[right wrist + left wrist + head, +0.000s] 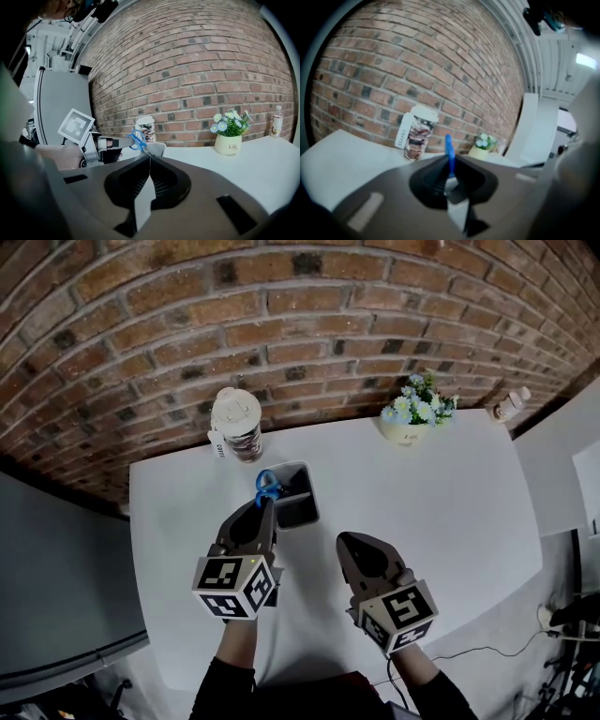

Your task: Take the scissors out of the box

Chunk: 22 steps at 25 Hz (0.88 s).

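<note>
Currently mid-extraction, I'd say: left hand-held gripper [266, 505] is clamped on the blue-handled metal scissors [267, 486]; its own view shows the blue handle pinched edge-on between the jaws. Scissors sit at the left rim of the small grey open-topped plastic box [298, 514], handle loops sticking up above the edge; the right gripper view has them just over the rim, but the blade tips are hidden, so I can't tell if they're clear of the box.

Right hand-held gripper [149, 158] is closed with nothing in it, parked over the white worktop [450, 512] just right of the box; not touching anything.

Clutter behind: printed paper coffee cup with white lid [236, 425] just beyond the box, cream pot of pale blue flowers [415, 414] well off to the right, both at the brick wall.

Next move, my read: straight lift until the blades clear the rim, then carry sideways to bare worktop; the grip is on a thin handle, so the scissors could pivot; the box is light and unbraced, and may drag along if the blades catch.
</note>
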Available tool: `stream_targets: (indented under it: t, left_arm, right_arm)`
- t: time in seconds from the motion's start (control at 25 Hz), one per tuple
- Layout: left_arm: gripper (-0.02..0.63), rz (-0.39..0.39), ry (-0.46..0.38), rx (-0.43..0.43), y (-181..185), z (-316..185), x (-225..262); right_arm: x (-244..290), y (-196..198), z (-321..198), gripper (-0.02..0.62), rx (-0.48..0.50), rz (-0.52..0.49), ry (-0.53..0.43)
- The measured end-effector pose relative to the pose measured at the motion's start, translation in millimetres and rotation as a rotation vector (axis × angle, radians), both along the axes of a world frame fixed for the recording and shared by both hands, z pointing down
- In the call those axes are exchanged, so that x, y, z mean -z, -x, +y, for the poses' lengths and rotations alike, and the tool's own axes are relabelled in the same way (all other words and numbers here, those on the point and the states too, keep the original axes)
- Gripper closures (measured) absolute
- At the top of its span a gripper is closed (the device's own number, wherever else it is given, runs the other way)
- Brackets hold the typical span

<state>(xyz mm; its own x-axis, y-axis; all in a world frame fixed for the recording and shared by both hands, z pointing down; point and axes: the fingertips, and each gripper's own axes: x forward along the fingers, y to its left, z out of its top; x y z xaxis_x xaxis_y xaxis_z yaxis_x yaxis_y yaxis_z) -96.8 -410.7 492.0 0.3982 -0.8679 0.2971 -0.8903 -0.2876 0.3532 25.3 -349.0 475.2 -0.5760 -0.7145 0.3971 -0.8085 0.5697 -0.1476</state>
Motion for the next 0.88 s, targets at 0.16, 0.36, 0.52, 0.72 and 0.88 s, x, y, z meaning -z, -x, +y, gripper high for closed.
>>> stream_targets:
  t: [0.16,0.36,0.52,0.72,0.88]
  left_arm:
    - [0.577,0.003,-0.049,0.009,-1.6,7.9,18.5]
    - [0.577,-0.004,-0.104,0.011,-2.9,20.8,41.6]
    - [0.577,-0.014,-0.137,0.014,-5.1,34.3,57.6]
    - [0.577,-0.026,-0.167,0.013,-9.8,53.6,75.0]
    - [0.577,-0.036,-0.186,0.010,-12.9,66.0,87.5]
  right_arm:
    - [12.2,-5.5,6.7,0.587,-0.010,-0.002,-0.031]
    - [26.2,-10.8,17.4,0.586,-0.018,-0.011,-0.065]
    - [36.9,-15.9,27.5,0.586,-0.018,-0.020,-0.093]
    - [47.9,-23.2,45.7,0.586,-0.013,0.001,-0.073]
    - [57.8,-29.3,54.2,0.586,-0.010,-0.014,-0.113]
